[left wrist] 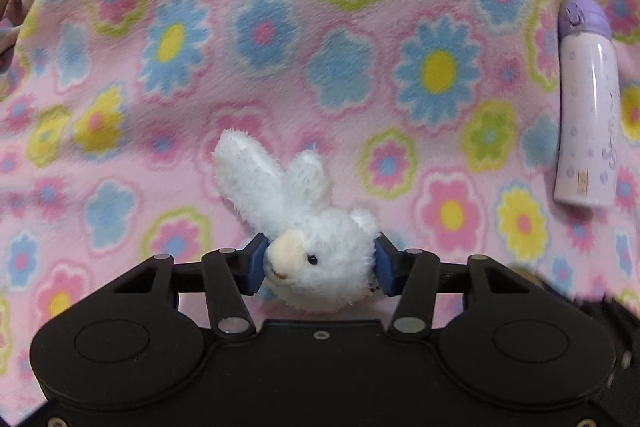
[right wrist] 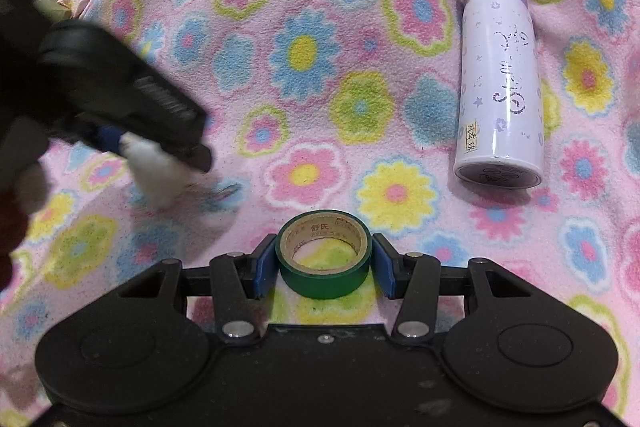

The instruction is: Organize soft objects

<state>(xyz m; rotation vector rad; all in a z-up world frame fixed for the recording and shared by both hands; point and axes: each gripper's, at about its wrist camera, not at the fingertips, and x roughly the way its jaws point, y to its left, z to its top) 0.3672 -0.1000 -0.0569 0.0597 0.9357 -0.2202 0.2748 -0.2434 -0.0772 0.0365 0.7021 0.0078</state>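
Note:
My left gripper (left wrist: pixel 320 267) is shut on a white plush rabbit (left wrist: pixel 304 231), its blue pads pressing both sides of the head, ears pointing up and left, above the flowered pink blanket (left wrist: pixel 280 67). In the right wrist view the left gripper (right wrist: pixel 132 143) appears blurred at the left with the rabbit (right wrist: pixel 156 175) hanging from it. My right gripper (right wrist: pixel 324 263) has its blue pads against both sides of a green tape roll (right wrist: pixel 324 263) that rests on the blanket (right wrist: pixel 320 67).
A white and purple bottle (right wrist: pixel 500 83) lies on the blanket at the right, cap pointing away; it also shows in the left wrist view (left wrist: pixel 586 107). The blanket covers the whole surface, with folds at the left edge.

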